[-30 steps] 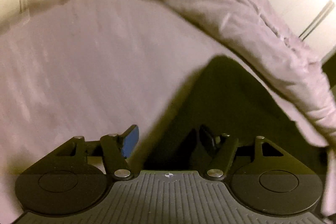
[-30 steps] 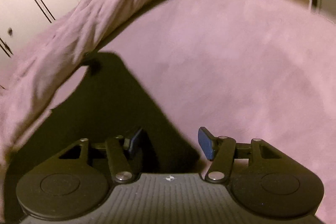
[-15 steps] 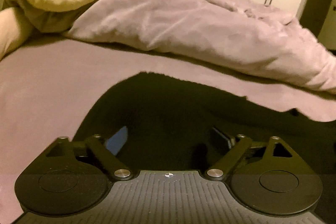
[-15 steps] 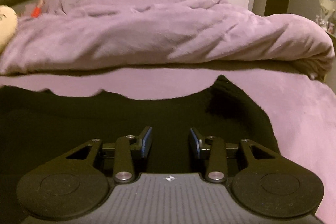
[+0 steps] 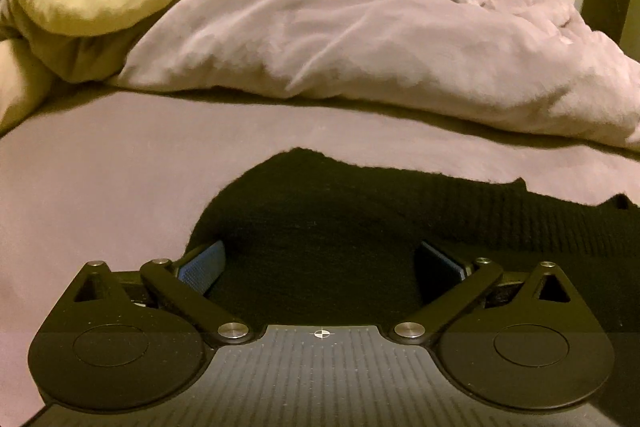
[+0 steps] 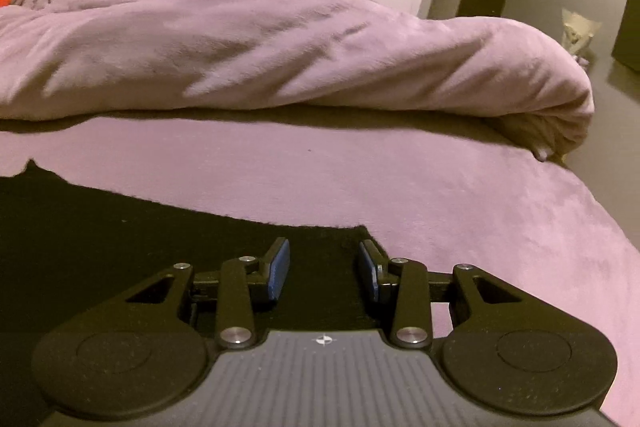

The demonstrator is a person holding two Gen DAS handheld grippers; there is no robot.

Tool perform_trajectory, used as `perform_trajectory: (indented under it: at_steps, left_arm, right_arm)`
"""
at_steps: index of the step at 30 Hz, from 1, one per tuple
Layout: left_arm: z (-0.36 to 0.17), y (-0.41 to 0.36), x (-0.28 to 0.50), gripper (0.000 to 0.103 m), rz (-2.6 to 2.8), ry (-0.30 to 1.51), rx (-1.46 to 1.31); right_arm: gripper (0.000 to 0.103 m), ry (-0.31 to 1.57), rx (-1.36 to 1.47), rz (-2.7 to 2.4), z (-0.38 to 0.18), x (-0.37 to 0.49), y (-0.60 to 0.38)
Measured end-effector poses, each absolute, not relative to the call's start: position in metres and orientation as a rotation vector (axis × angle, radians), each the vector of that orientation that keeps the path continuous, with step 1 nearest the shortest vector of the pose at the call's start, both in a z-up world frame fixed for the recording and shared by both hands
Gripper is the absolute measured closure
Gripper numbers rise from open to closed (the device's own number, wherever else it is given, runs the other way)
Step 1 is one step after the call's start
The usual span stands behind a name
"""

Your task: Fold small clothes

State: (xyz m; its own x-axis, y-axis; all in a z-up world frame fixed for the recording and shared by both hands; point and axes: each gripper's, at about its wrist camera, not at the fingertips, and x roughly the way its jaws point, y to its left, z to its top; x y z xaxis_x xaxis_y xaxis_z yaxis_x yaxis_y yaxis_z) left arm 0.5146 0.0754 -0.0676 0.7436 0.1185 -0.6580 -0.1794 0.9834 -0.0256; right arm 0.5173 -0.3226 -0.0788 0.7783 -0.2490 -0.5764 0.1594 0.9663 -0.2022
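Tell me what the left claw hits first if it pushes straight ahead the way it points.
Most likely the black knit garment: it lies directly between and ahead of the left claw, whose jaws are opening. Depth is unclear; the purple bedsheet lies beyond.

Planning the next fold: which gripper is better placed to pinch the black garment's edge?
Right. The right gripper sits at the black garment's corner, jaws narrow. The left gripper is opening wide over mid-fabric.

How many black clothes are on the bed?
1. One black knitted garment lies flat on the purple bed, just ahead of both cameras. More clothes may be hidden out of view.
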Motion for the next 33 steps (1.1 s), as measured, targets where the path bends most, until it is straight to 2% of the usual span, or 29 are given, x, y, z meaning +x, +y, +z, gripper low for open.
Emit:
perform_trajectory:
  at_steps: [6,7,8,9,10,12,17,21,26,29,30,31,32,33]
  left_arm:
    - [-0.063,0.075,0.513,0.000,0.178,0.739,-0.090]
    - [-0.060,0.076,0.513,0.000,0.181,0.758,-0.087]
    - [-0.056,0.076,0.511,0.000,0.181,0.782,-0.076]
    - [-0.053,0.077,0.509,0.000,0.179,0.803,-0.063]
    - [-0.050,0.078,0.506,0.000,0.177,0.824,-0.054]
    - [-0.044,0.084,0.495,0.000,0.188,0.849,-0.063]
    - [-0.044,0.108,0.463,0.000,0.208,0.902,-0.082]
    - [-0.047,0.131,0.449,0.000,0.184,0.921,-0.173]
    - [-0.043,0.135,0.444,0.000,0.167,0.939,-0.184]
    - [-0.043,0.134,0.441,0.000,0.163,0.951,-0.185]
    - [-0.042,0.133,0.440,0.000,0.159,0.959,-0.192]
    - [-0.043,0.134,0.440,0.000,0.156,0.966,-0.201]
    - [-0.042,0.135,0.440,0.000,0.156,0.973,-0.212]
    - [-0.042,0.136,0.439,0.000,0.152,0.979,-0.223]
  right_arm:
    - [0.064,0.671,-0.179,-0.236,-0.069,0.519,-0.316]
    - [0.061,0.675,-0.214,-0.245,-0.064,0.516,-0.307]
    - [0.053,0.663,-0.243,-0.245,-0.058,0.509,-0.295]
    - [0.035,0.646,-0.255,-0.239,-0.051,0.497,-0.283]
    - [0.031,0.629,-0.246,-0.223,-0.045,0.483,-0.273]
    - [0.031,0.611,-0.191,-0.148,-0.036,0.451,-0.252]
    - [0.019,0.642,-0.150,-0.092,-0.043,0.382,-0.207]
    - [0.011,0.718,-0.012,-0.176,-0.054,0.364,-0.224]
    - [0.012,0.743,0.112,-0.307,-0.040,0.371,-0.264]
    - [0.033,0.746,0.179,-0.378,-0.039,0.377,-0.290]
    - [0.044,0.767,0.194,-0.395,-0.043,0.380,-0.300]
    - [0.046,0.782,0.201,-0.403,-0.049,0.383,-0.307]
    - [0.044,0.786,0.203,-0.405,-0.054,0.383,-0.313]
    - [0.032,0.791,0.182,-0.429,-0.056,0.381,-0.317]
